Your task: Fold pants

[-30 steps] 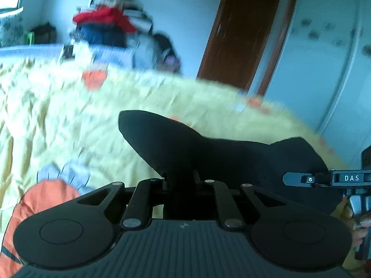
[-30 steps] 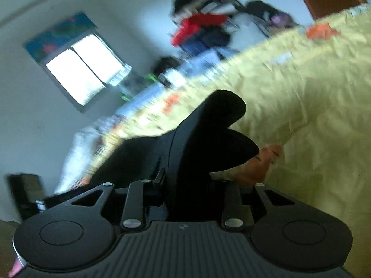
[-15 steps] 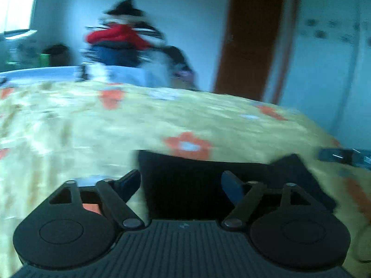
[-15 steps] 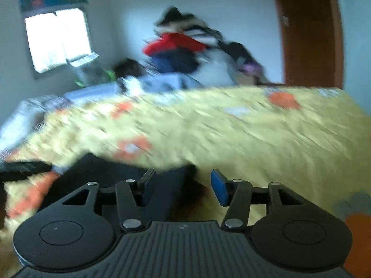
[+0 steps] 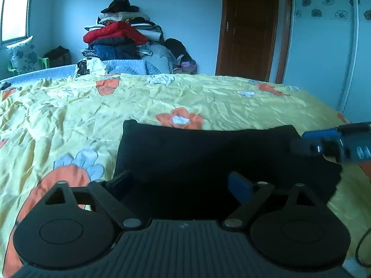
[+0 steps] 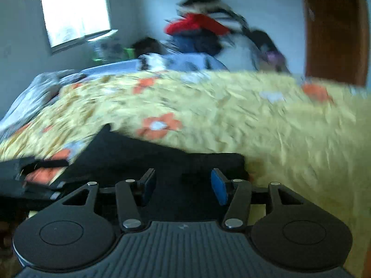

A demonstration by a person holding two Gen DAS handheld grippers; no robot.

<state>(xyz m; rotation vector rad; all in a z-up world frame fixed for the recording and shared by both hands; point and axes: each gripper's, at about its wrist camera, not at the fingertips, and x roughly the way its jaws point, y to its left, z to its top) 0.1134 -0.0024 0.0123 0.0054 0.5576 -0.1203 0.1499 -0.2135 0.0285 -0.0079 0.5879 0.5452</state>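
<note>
The black pants (image 5: 204,153) lie folded in a flat rectangle on the yellow flowered bedspread (image 5: 116,102). My left gripper (image 5: 180,185) is open and empty, low over the near edge of the pants. My right gripper (image 6: 183,185) is open and empty over the right end of the pants (image 6: 162,162). The right gripper also shows, blurred, at the right edge of the left wrist view (image 5: 334,143). The left gripper shows at the left edge of the right wrist view (image 6: 27,171). The right wrist view is motion-blurred.
A tall pile of clothes and blankets (image 5: 123,37) stands beyond the far side of the bed. A brown door (image 5: 250,27) and a white wardrobe (image 5: 324,46) are at the right. A window (image 6: 74,14) is at the far left.
Both grippers were shut on the pants and held them up a second ago. They have let go and opened, and the pants now lie flat on the bed.
</note>
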